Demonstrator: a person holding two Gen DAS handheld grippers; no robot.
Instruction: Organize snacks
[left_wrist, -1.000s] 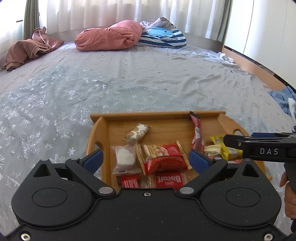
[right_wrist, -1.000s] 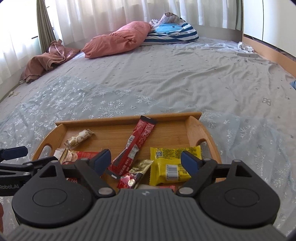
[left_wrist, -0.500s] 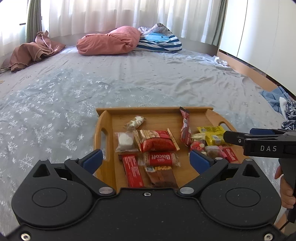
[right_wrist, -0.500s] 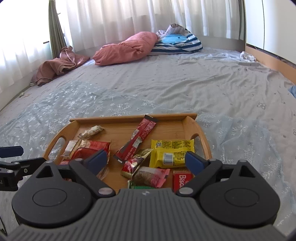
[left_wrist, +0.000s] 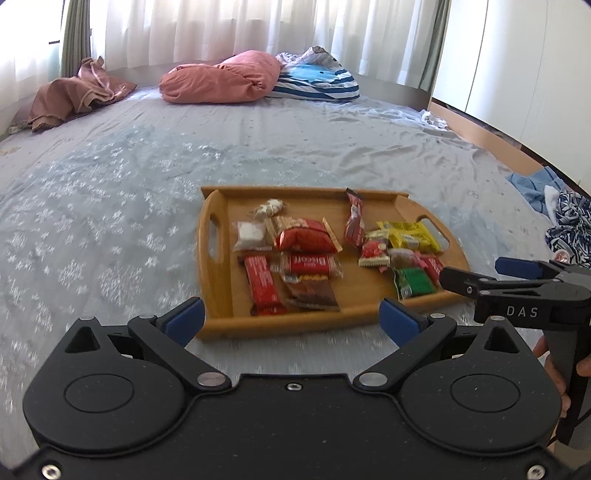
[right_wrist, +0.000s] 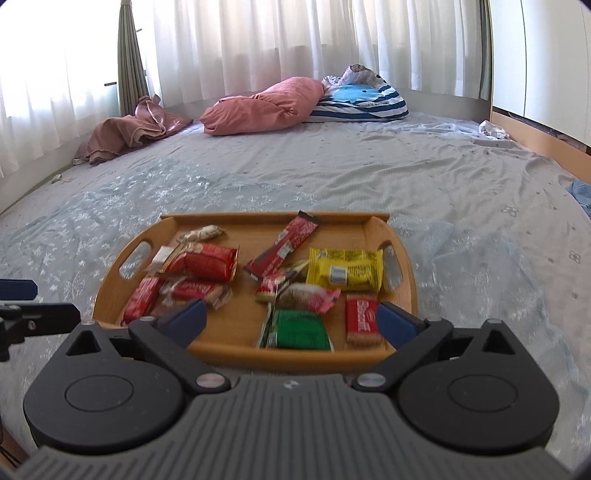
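A wooden tray (left_wrist: 218, 288) (right_wrist: 402, 266) with handle slots lies on the bed and holds several wrapped snacks. Red packets (left_wrist: 306, 240) and a Biscoff pack (left_wrist: 309, 264) lie at its left. A yellow packet (right_wrist: 345, 274), a green packet (right_wrist: 301, 328) and a long red bar (right_wrist: 284, 247) lie at its right. My left gripper (left_wrist: 291, 319) is open and empty, just short of the tray's near edge. My right gripper (right_wrist: 290, 319) is open and empty over the tray's near edge.
The tray sits on a grey-blue snowflake bedsheet (left_wrist: 110, 206). A pink pillow (left_wrist: 221, 77), a striped cushion (left_wrist: 317, 83) and a brown cloth (left_wrist: 74, 96) lie at the far end by the curtains. Blue clothes (left_wrist: 554, 206) lie at the right.
Both grippers have pulled back and up from the tray, so the whole tray and all the snacks now show. Both stayed open and empty.
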